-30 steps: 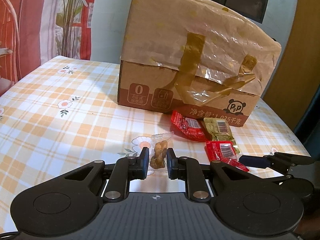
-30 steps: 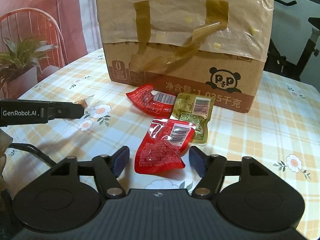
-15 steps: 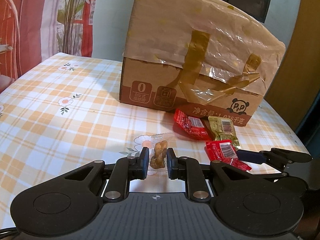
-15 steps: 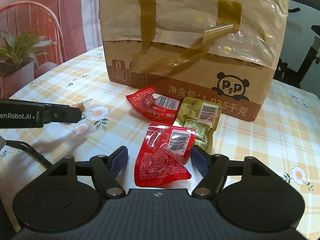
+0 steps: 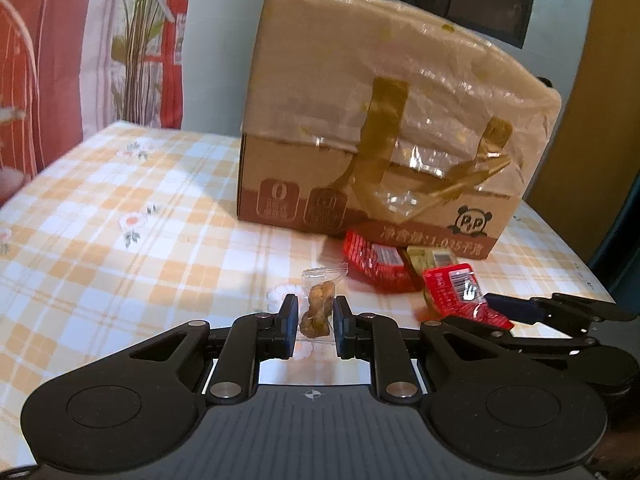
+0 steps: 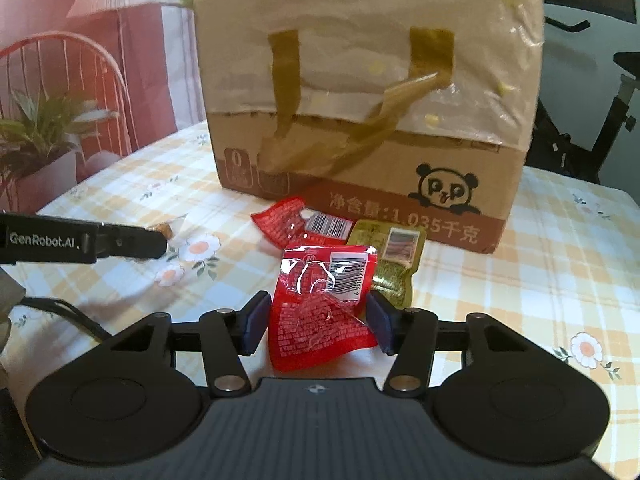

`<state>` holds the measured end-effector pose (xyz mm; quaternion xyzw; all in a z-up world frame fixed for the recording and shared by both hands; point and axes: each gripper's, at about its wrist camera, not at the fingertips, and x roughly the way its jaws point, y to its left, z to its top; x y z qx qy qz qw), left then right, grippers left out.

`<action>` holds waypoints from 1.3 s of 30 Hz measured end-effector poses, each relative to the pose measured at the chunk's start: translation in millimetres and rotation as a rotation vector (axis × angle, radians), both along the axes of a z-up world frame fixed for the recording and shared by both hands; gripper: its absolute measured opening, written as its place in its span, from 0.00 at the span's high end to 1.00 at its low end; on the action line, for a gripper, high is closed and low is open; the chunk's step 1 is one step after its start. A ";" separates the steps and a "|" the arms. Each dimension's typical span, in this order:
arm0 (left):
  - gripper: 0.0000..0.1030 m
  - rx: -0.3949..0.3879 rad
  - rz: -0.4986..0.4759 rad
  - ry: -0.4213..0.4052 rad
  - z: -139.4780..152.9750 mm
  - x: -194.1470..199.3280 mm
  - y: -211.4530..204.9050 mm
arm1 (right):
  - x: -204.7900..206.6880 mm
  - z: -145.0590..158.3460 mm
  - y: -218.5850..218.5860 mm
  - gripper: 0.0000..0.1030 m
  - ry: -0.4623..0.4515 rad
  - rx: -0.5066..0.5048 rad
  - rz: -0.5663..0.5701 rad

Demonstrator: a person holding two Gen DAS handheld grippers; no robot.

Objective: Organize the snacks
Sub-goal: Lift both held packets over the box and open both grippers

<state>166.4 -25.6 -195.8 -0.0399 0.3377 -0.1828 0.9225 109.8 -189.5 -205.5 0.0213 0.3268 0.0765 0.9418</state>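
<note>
Jaws of the left gripper [image 5: 316, 328] are narrow, pinching a clear packet of brown snack [image 5: 319, 308] that stands upright between the pads; jaws of the right gripper [image 6: 316, 322] are set wider, both pads touching the sides of a red snack packet [image 6: 322, 308] held between them. Ahead of the right jaws lie a second red packet [image 6: 298, 226] and an olive-green packet [image 6: 394, 258], side by side on the checked tablecloth [image 6: 560, 264]; beyond them stands a cardboard box [image 6: 372, 96] taped over with plastic. Left of the right jaws, the left gripper's finger reaches in.
</note>
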 end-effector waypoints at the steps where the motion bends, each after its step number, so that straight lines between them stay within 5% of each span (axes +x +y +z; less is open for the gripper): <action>1: 0.81 0.003 0.000 -0.013 3.1 -0.2 0.3 | -1.4 2.4 -1.3 0.46 -0.010 0.005 -0.005; 14: 0.81 -0.045 -0.005 -0.225 90.5 21.2 1.4 | -2.9 78.0 -12.7 0.46 -0.262 -0.005 0.004; 24: 0.81 -0.070 -0.006 -0.319 160.2 78.3 -15.8 | 53.4 151.2 -26.1 0.46 -0.379 0.006 0.010; 31: 0.81 -0.066 -0.034 -0.335 177.7 115.5 -30.6 | 109.3 176.9 -34.6 0.46 -0.378 0.025 0.000; 39: 0.81 -0.048 -0.044 -0.264 164.6 151.9 -38.3 | 151.7 160.8 -36.9 0.46 -0.276 0.049 0.007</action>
